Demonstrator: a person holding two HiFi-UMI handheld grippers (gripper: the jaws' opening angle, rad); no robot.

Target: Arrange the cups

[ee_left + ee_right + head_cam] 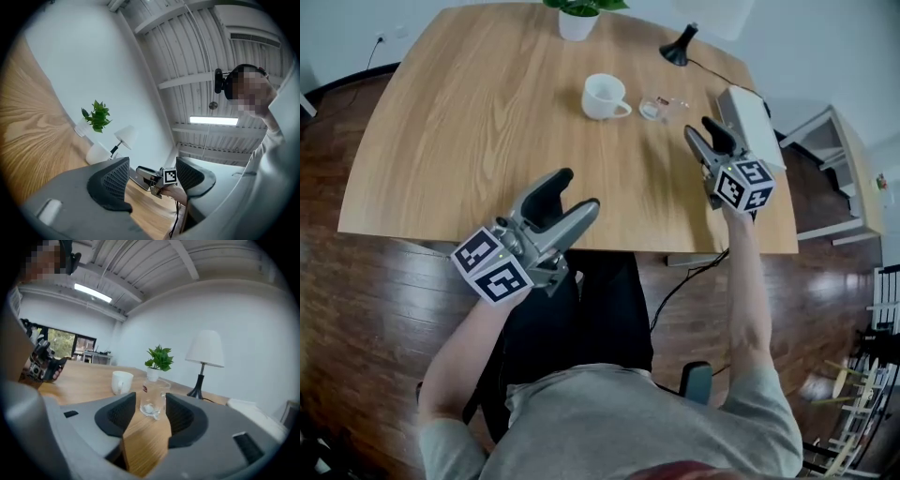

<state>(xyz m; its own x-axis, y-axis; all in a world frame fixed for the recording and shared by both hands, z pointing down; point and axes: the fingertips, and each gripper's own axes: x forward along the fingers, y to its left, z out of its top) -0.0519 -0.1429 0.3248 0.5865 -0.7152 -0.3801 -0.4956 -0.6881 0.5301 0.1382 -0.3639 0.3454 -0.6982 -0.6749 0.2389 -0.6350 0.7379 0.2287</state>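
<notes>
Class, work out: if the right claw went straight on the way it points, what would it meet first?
Probably the clear glass cup: the right claw frames it between open jaws, depth uncertain.

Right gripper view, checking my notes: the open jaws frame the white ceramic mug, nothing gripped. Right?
No. The right gripper view shows the right gripper with open jaws framing the clear glass cup, not the white ceramic mug, which stands left of it. Nothing is gripped.

Camera layout
From the head we look steeply down on the surface; gripper views look along their jaws. Head and right gripper views share the white mug.
</notes>
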